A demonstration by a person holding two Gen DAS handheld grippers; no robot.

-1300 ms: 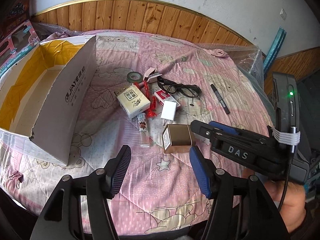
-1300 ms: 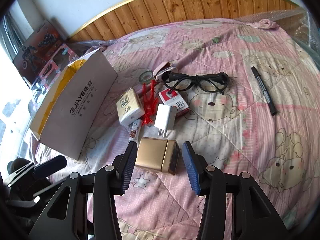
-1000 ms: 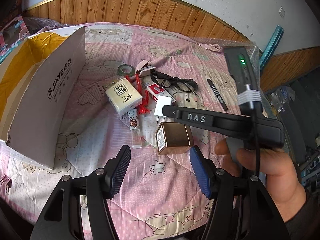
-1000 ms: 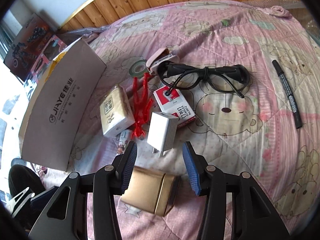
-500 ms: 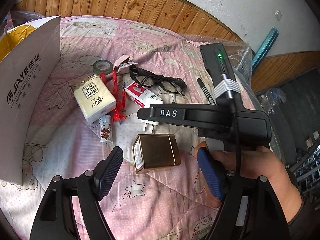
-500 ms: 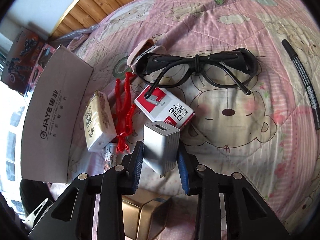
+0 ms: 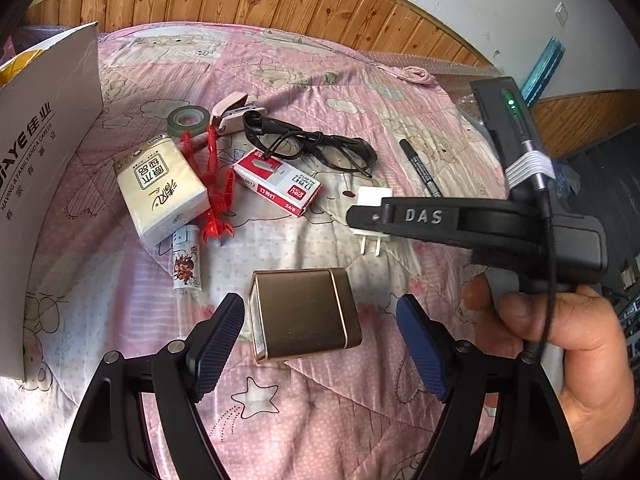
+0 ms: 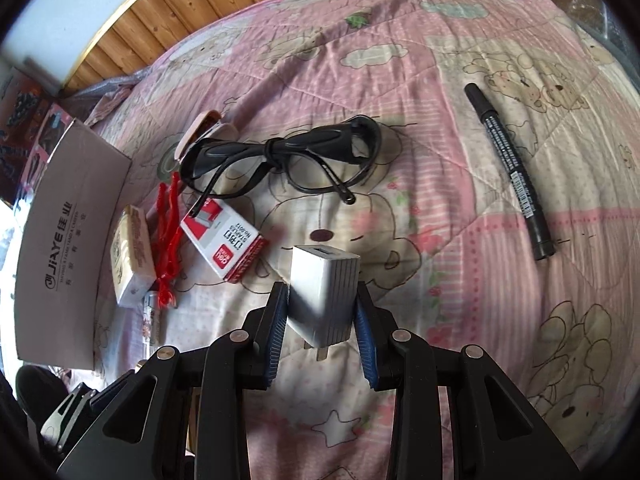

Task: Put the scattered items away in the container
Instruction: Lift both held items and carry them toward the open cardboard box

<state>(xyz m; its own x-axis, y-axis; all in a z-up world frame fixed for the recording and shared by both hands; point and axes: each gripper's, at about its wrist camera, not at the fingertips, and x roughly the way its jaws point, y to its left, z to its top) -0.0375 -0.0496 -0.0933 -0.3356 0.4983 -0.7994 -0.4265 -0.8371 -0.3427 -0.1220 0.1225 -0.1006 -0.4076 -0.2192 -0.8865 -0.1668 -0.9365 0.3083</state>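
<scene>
The quilt (image 7: 360,92) carries all the loose items; the box (image 7: 48,152) stands at its left edge, open side up, with its interior hidden in both views.

The gold case (image 7: 304,316) lies directly ahead of the left gripper (image 7: 320,340). That gripper is spread wide, its pads on either side of the case and touching nothing. Keep it clear of the right gripper's travel, or use it to take the case next.

The tissue pack (image 7: 160,188), glasses (image 8: 280,160), staple box (image 8: 224,240), red clip (image 7: 216,188), tape roll (image 7: 188,120), marker (image 8: 512,172) and lighter (image 7: 186,260) lie unsorted between the case and the far side of the quilt.

The charger (image 8: 324,288) is the item in hand. The right gripper (image 8: 322,332) is closed on it, pads pressed against its two side faces, prongs pointing back toward the handle. In the left view the charger appears just above the quilt; contact cannot be confirmed.

Procedure, as a judgement:
1. Hold the squeeze steady; the charger shell is smooth and may slip between the pads.
2. Lift straight up until the prongs clear the fabric.
3. Carry leftward, passing above the staple box and tissue pack.
4. Clear the box wall before lowering.
5. Release only once inside the box.
</scene>
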